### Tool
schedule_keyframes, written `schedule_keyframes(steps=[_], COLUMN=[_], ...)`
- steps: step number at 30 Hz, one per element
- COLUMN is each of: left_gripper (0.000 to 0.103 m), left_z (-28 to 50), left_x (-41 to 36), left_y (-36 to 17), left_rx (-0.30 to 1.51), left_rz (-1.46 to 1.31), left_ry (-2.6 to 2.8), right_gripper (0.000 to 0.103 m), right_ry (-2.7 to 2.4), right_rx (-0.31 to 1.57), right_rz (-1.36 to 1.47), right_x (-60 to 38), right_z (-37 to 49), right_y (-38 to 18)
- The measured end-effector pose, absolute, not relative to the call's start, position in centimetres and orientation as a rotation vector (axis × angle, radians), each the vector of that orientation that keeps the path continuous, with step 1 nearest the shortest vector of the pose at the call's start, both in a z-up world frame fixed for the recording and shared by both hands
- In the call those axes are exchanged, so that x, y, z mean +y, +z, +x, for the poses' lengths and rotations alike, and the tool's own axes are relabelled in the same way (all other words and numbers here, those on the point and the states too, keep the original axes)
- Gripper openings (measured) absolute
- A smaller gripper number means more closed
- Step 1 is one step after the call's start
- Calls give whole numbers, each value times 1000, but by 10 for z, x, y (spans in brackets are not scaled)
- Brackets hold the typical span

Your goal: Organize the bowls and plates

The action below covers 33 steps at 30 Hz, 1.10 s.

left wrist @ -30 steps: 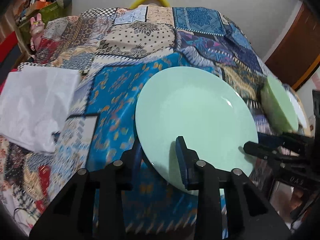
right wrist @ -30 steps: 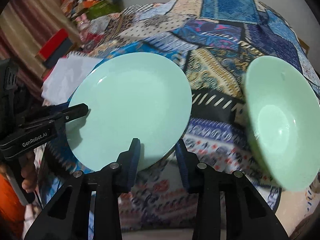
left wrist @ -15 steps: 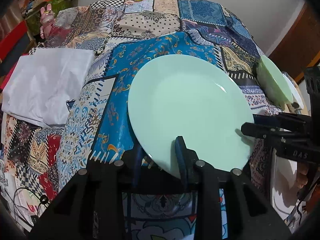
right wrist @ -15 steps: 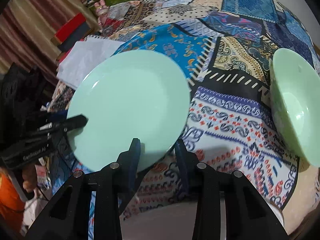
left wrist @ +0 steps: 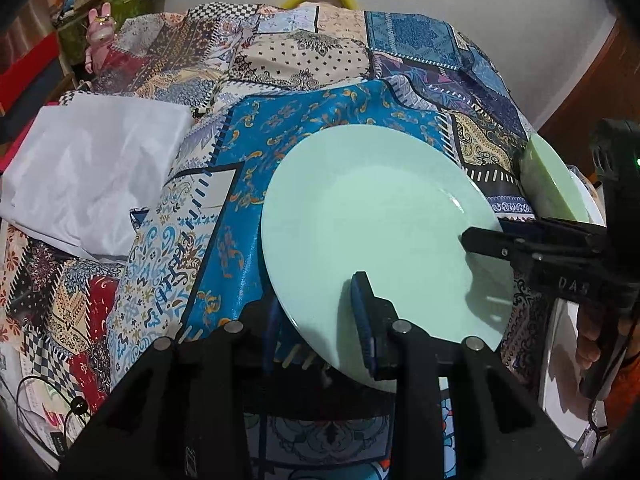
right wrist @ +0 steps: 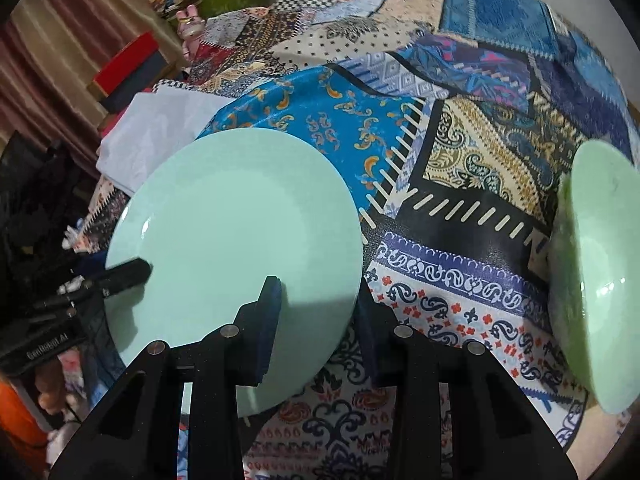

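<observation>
Above patchwork cloth (left wrist: 304, 136): left tongs (left wrist: 320, 320) and right tongs (right wrist: 320, 320) pinch opposite rims of mint plate (left wrist: 372, 216); bowl (right wrist: 596, 280) nearby.

The right gripper (right wrist: 316, 312) and left gripper (right wrist: 132, 270) both pinch a round mint-green plate (right wrist: 236, 248) above a patchwork tablecloth (right wrist: 460, 160).

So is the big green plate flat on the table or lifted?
Lifted and tilted: both grippers clamp the plate by its rim above the patchwork cloth.
</observation>
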State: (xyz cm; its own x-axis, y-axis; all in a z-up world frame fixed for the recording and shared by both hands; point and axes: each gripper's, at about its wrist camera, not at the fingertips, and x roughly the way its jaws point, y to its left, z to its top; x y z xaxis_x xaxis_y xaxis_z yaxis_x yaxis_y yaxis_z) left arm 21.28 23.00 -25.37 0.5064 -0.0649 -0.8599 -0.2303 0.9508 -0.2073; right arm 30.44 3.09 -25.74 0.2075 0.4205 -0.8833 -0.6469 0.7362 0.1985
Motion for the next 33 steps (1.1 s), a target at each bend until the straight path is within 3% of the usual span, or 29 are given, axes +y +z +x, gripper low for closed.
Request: schedule_keyframes(steps=[33], left_gripper=[33], left_z=[148], left_x=[128], left_y=[-145], left_rx=[882], left_rz=[-215], left_ry=[14], right_gripper=[31], right_ry=[689], right_rx=[895], right_rz=[-109], right_x=[-80], right_z=[227], right_y=[-167])
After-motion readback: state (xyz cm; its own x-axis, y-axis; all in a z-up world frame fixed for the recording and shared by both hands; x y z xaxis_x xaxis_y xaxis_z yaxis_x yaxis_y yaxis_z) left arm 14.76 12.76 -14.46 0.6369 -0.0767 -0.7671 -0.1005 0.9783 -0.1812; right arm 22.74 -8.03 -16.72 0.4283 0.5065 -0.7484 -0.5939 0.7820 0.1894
